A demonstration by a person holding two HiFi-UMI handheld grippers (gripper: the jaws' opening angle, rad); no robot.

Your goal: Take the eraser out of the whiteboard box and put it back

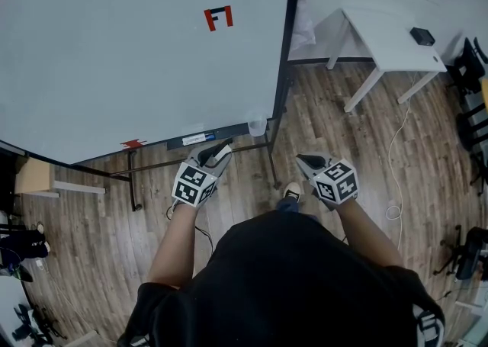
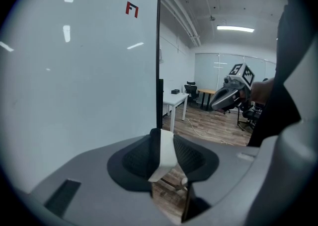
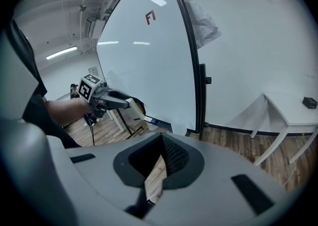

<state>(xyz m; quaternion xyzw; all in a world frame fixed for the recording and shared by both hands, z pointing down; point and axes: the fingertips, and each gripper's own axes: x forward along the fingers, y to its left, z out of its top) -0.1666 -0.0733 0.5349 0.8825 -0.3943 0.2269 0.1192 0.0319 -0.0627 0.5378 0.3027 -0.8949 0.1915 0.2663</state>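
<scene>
Now the white eraser (image 2: 167, 151) is pinched between the two fingers of the left gripper (image 1: 213, 158), out of the box. The small clear box (image 1: 258, 125) sits at the bottom corner of the whiteboard (image 1: 137, 56), near the eraser. The right gripper (image 3: 161, 143) has its fingers closed together with nothing in them. It is off to the side, above the wood floor (image 1: 343, 147). A white table (image 1: 389, 44) stands past the whiteboard.
</scene>
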